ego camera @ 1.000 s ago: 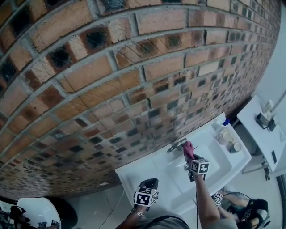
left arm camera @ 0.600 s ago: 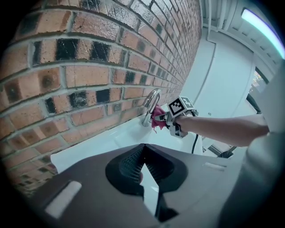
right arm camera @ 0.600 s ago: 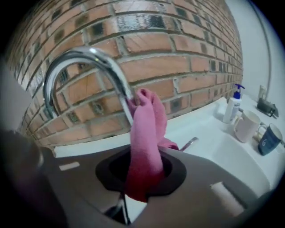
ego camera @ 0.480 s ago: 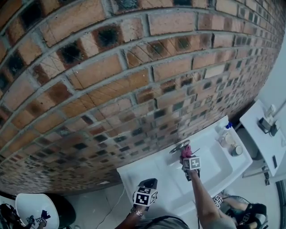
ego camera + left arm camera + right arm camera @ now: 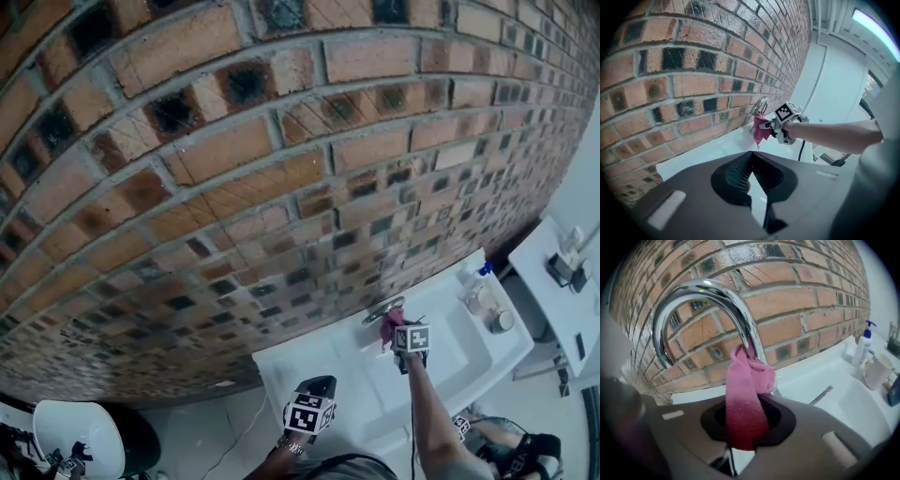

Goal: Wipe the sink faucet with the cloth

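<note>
In the lower centre of its own view, the right hand-held gripper [image 5: 740, 439] is pinching the pink cloth [image 5: 749, 380], which is lying against the chrome faucet [image 5: 701, 291] neck. The left hand-held gripper [image 5: 751, 173] is hanging back, its jaws pressed together on nothing. Pressing the cloth snugly while following the curve should be working best.

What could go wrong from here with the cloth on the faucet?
The right claw pinches only one end of the cloth; its loose end, resting against the faucet, may snag and pull free.
A wide rightward sweep might knock the bottle or cup on the sink.
</note>
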Demonstrator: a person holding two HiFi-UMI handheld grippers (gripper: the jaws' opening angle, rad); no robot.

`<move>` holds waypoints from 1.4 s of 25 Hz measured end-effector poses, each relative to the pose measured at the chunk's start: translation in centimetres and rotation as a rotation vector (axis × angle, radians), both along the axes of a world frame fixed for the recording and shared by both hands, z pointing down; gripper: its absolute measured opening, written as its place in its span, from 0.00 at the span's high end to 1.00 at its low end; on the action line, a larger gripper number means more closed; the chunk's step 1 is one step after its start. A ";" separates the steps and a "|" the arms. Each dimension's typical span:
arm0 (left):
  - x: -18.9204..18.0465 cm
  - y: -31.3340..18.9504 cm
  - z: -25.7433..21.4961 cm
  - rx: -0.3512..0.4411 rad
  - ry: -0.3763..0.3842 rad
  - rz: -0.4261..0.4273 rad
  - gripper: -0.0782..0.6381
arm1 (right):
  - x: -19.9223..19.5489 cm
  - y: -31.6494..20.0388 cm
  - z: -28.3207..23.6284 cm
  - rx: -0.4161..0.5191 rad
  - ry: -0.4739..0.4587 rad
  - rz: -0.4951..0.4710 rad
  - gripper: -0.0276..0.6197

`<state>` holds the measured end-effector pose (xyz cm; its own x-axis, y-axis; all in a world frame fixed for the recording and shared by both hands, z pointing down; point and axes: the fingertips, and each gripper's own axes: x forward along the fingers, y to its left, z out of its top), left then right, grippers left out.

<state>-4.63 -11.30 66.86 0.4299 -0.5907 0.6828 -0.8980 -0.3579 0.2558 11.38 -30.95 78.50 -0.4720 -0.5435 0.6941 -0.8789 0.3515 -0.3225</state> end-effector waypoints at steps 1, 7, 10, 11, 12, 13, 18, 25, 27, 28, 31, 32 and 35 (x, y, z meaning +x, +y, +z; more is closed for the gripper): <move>-0.2 0.0 -0.1 0.004 -0.002 -0.003 0.86 | 0.8 -0.1 -0.5 0.019 0.028 0.018 0.86; -1.6 0.5 -0.1 0.001 -0.004 -0.050 0.86 | 4.3 -1.5 -5.1 0.203 0.132 0.106 0.86; -0.7 0.9 -0.5 0.013 -0.006 -0.034 0.86 | 3.3 -1.2 -8.9 0.318 0.155 0.053 0.86; -0.3 1.1 -0.8 0.020 -0.008 -0.026 0.86 | 2.7 -1.0 -10.2 0.356 0.169 0.033 0.86; 0.1 1.3 -1.1 0.027 -0.008 -0.017 0.86 | 2.1 -0.6 -11.4 0.391 0.185 0.014 0.86; 0.6 1.6 -1.5 0.034 -0.008 -0.010 0.86 | 1.6 -0.2 -12.4 0.424 0.205 -0.004 0.86; 1.7 3.1 -2.3 0.052 -0.020 0.005 0.86 | -2.5 2.7 -14.8 0.557 0.368 -0.163 0.86; 2.8 6.4 -2.0 0.033 -0.027 -0.012 0.86 | -11.3 9.9 -11.2 0.519 0.285 -0.479 0.86; 2.9 7.4 -1.8 0.022 -0.017 -0.029 0.86 | -12.8 11.9 -11.2 0.516 0.225 -0.525 0.86; 2.9 8.0 -1.7 0.013 -0.005 -0.043 0.86 | -13.0 12.6 -11.6 0.510 0.189 -0.504 0.86; 2.1 9.6 -1.1 -0.026 0.030 -0.099 0.86 | -12.6 14.2 -12.8 0.458 0.063 -0.380 0.86; 2.0 10.1 -0.7 -0.037 0.031 -0.116 0.86 | -12.3 14.8 -13.0 0.426 0.024 -0.341 0.86; 2.0 11.0 0.5 -0.059 0.033 -0.145 0.86 | -10.9 16.7 -12.8 0.325 -0.056 -0.242 0.86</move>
<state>-2.60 -0.33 67.34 0.3658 -0.6074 0.7051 -0.9300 -0.2089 0.3025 0.47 -14.27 65.72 -0.6456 -0.5988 0.4739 -0.7423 0.6379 -0.2051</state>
